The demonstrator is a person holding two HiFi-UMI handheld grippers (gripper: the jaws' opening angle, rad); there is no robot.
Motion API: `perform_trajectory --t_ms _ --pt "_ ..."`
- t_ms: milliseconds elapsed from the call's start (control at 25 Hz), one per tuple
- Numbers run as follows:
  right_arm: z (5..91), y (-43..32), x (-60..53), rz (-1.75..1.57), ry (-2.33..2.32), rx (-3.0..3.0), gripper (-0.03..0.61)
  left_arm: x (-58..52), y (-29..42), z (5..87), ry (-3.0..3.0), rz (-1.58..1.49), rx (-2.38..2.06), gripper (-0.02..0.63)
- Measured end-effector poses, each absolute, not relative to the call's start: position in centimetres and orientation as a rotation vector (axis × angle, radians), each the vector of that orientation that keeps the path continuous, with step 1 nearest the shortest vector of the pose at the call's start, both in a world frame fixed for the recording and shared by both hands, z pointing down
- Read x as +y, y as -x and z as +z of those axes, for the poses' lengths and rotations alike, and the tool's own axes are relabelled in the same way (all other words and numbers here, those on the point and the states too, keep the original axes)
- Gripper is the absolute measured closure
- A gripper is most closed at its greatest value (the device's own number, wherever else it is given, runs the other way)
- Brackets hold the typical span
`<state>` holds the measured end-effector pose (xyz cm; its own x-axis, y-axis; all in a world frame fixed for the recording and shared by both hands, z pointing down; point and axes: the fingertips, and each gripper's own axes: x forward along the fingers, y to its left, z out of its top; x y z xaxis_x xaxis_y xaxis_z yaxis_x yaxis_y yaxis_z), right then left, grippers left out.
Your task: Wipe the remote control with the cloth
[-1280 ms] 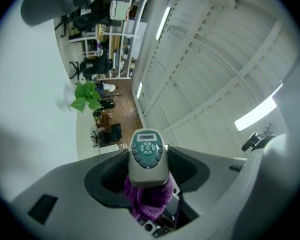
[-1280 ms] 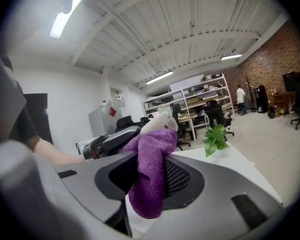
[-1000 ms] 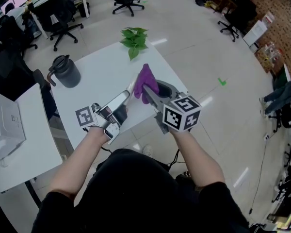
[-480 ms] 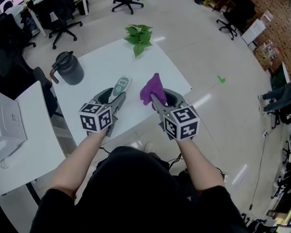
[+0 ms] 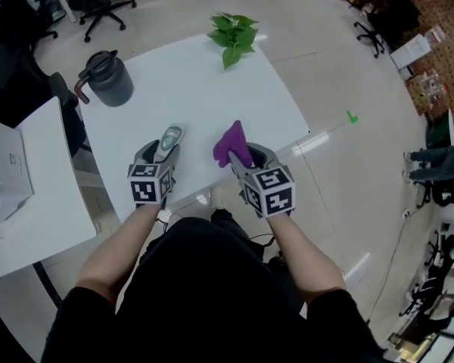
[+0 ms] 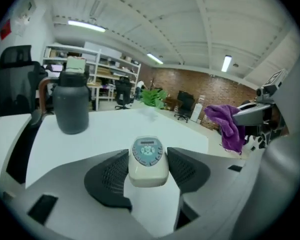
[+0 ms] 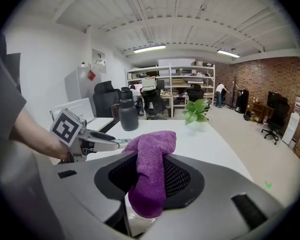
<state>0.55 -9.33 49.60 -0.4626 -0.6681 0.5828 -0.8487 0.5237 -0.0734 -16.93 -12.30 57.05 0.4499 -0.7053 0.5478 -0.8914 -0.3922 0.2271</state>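
The remote control (image 6: 148, 160), cream with a blue-green button face, sits clamped between the jaws of my left gripper (image 6: 148, 169), held level over the white table's (image 5: 189, 89) near edge; it also shows as the remote control (image 5: 169, 139) in the head view. A purple cloth (image 7: 150, 176) is pinched in my right gripper (image 7: 149, 181), bunched above the jaws and hanging below them. From the head the cloth (image 5: 231, 144) stands to the right of the remote, apart from it, with my left gripper (image 5: 157, 157) and right gripper (image 5: 240, 157) side by side.
A dark grey jug (image 5: 105, 79) stands at the table's back left. A green plant (image 5: 234, 35) sits at the far edge. A white side table (image 5: 19, 210) with a white box is on the left. Office chairs stand beyond on the tiled floor.
Both grippers drew back toward the table's near edge and apart. The remote, earlier tilted toward the cloth, now lies level. The cloth no longer touches it.
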Motion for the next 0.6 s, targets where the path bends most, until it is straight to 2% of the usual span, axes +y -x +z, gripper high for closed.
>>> perform_trajectory --t_ms 200,600 --pt "54.0 1.0 -12.1 0.498 -1.023 -2.28 0.43 -12.6 18.8 61.5 -2.056 0.558 -1.468 0.387" --pt "60.7 3.5 -16.7 0.503 -0.65 -2.27 0.43 -11.9 16.6 65.4 -1.848 0.662 -1.543 0.388"
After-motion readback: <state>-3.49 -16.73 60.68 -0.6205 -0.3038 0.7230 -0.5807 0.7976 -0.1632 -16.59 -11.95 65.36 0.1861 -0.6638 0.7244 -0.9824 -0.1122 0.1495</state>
